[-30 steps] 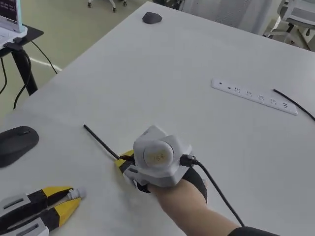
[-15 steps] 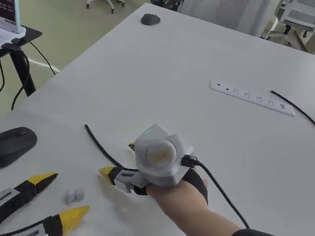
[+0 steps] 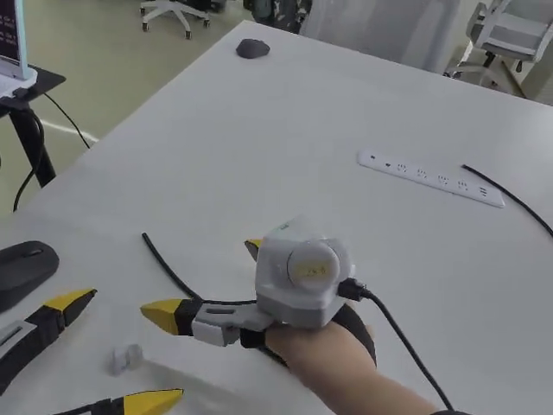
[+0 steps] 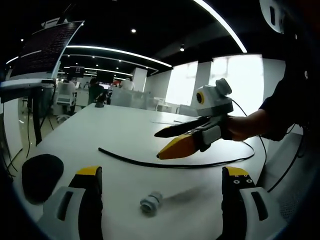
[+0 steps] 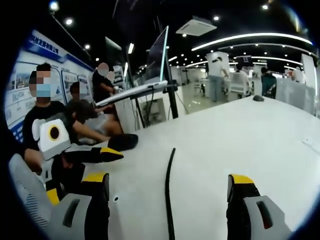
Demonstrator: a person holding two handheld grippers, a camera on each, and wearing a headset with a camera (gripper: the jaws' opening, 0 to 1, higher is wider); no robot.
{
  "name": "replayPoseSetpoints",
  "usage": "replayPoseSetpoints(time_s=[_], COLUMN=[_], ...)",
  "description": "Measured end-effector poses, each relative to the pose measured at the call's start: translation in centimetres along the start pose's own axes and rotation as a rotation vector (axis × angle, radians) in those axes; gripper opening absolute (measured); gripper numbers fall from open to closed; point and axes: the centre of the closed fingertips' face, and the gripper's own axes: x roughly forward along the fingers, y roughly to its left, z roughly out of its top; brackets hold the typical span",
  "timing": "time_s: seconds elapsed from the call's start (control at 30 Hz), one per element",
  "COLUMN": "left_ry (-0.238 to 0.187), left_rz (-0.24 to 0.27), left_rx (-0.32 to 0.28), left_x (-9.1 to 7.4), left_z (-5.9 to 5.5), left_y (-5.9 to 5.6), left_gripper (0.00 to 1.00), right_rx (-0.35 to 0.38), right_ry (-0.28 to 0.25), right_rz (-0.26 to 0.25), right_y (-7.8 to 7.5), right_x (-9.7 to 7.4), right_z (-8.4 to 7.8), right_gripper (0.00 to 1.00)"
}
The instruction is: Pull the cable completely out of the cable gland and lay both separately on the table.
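Note:
The thin black cable (image 3: 177, 275) lies loose on the white table (image 3: 285, 147), running from the left toward my right gripper (image 3: 207, 278). That gripper is open, its yellow tips either side of the cable's near end. In the right gripper view the cable (image 5: 168, 185) stretches away between the spread jaws. The small grey cable gland (image 3: 125, 358) lies on the table apart from the cable, between the wide-open jaws of my left gripper (image 3: 119, 348). In the left gripper view the gland (image 4: 151, 202) sits just ahead, with the cable (image 4: 145, 162) beyond it.
A black mouse (image 3: 24, 268) lies at the table's left edge, and another dark one (image 3: 251, 48) at the far end. A white power strip (image 3: 428, 176) with a black lead (image 3: 510, 197) lies at the right. People sit beyond the table's left side (image 5: 45, 115).
My right gripper has opened and let go of the cable. The left gripper has opened and released the gland, which now lies on the table between its jaws.

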Motion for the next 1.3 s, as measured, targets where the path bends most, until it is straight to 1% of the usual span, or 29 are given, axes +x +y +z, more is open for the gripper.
replayPoseSetpoints(time_s=[0.03,0.1,0.17,0.23,0.27,0.3,0.37,0.4,0.43,0.47,0.53,0.57,0.67,0.7,0.73,0.77,0.8,0.83,0.87,0.9,0.93,0.97,1.0,1.03,1.07,1.1,1.17,1.27,1.3], left_ry=[-0.002,0.007,0.001,0.005,0.008,0.013,0.020,0.021,0.011,0.001,0.018,0.023,0.041,0.047,0.055,0.069,0.076,0.088,0.090,0.095,0.096,0.091,0.090,0.096,0.116,0.122,0.166,0.153,0.143], left_rz=[-0.004,0.007,0.004,0.002,-0.002,-0.014,-0.031,-0.043,-0.050,-0.058,-0.074,-0.079,-0.103,-0.113,-0.122,-0.140,-0.147,-0.156,-0.158,-0.165,-0.168,-0.176,-0.180,-0.183,-0.188,-0.192,-0.213,-0.216,-0.225], left_rx=[-0.006,0.017,0.013,0.032,0.034,0.032,0.052,0.048,0.045,0.046,0.060,0.068,0.077,0.088,0.096,0.106,0.117,0.123,0.128,0.144,0.144,0.151,0.156,0.160,0.170,0.174,0.168,0.183,0.181], left_x=[0.0,-0.1,-0.1,0.1,0.2,0.3,0.5,0.7,0.8,0.9,1.4,1.6,2.2,2.5,2.7,3.0,3.2,3.4,3.5,3.8,3.9,4.1,4.3,4.5,4.8,5.0,5.3,5.8,5.9], left_z=[0.3,0.6,1.1,1.9,2.1,2.3,2.7,3.0,3.4,3.8,4.1,4.2,4.7,4.9,4.9,5.1,5.1,5.2,5.2,5.5,5.8,6.2,6.5,6.5,6.3,6.4,5.9,6.2,6.4], left_y=[0.0,0.2,0.2,-0.1,-0.3,-0.5,-1.2,-1.6,-2.0,-2.4,-3.1,-3.3,-4.1,-4.4,-4.7,-5.2,-5.5,-5.9,-6.0,-6.4,-6.7,-7.1,-7.4,-7.6,-7.7,-7.9,-8.6,-9.2,-9.6], left_gripper=[1.00,1.00,1.00,1.00,1.00,1.00,1.00,1.00,1.00,1.00,1.00,1.00,1.00,1.00,1.00,1.00,1.00,1.00,1.00,1.00,1.00,1.00,1.00,1.00,1.00,1.00,1.00,0.99,0.99], right_rx=[0.004,0.012,0.015,0.019,0.021,0.027,0.057,0.085,0.094,0.093,0.082,0.070,0.083,0.082,0.074,0.063,0.057,0.056,0.056,0.068,0.087,0.107,0.126,0.135,0.154,0.161,0.179,0.168,0.176], right_ry=[0.005,0.023,0.029,0.049,0.054,0.052,0.052,0.029,0.017,0.025,0.031,0.029,0.034,0.037,0.051,0.062,0.079,0.088,0.095,0.101,0.111,0.113,0.111,0.109,0.105,0.103,0.100,0.112,0.127], right_rz=[-0.004,-0.026,-0.041,-0.080,-0.097,-0.109,-0.142,-0.156,-0.163,-0.184,-0.213,-0.236,-0.270,-0.295,-0.311,-0.321,-0.340,-0.339,-0.338,-0.352,-0.365,-0.375,-0.390,-0.396,-0.403,-0.404,-0.401,-0.413,-0.413], right_y=[-0.3,-1.0,-1.5,-2.5,-3.0,-3.3,-3.9,-4.0,-4.1,-4.3,-4.7,-5.0,-5.5,-5.9,-6.1,-6.3,-6.5,-6.5,-6.6,-6.9,-7.1,-7.2,-7.4,-7.5,-7.5,-7.4,-7.2,-7.1,-7.1], right_x=[-0.6,-1.6,-2.6,-4.3,-5.4,-6.2,-8.2,-9.5,-10.3,-11.5,-13.3,-14.6,-17.8,-19.3,-20.3,-21.2,-22.7,-23.6,-24.7,-25.7,-26.9,-27.7,-28.5,-29.2,-30.1,-30.6,-31.5,-32.3,-32.5], right_z=[-0.1,-0.4,-0.6,-0.9,-1.0,-0.9,-0.7,-0.3,0.0,0.1,0.1,0.2,-0.2,-0.5,-0.9,-1.4,-2.2,-2.8,-3.6,-4.3,-5.2,-5.7,-6.1,-6.4,-6.8,-7.0,-7.3,-8.0,-8.4], right_gripper=[0.99,0.99,0.99,0.99,0.99,0.99,0.99,0.99,0.99,0.99,0.99,0.99,0.99,0.99,0.99,0.99,0.99,0.99,0.99,0.99,0.99,0.99,0.99,0.99,0.99,0.99,0.99,0.99,0.99])
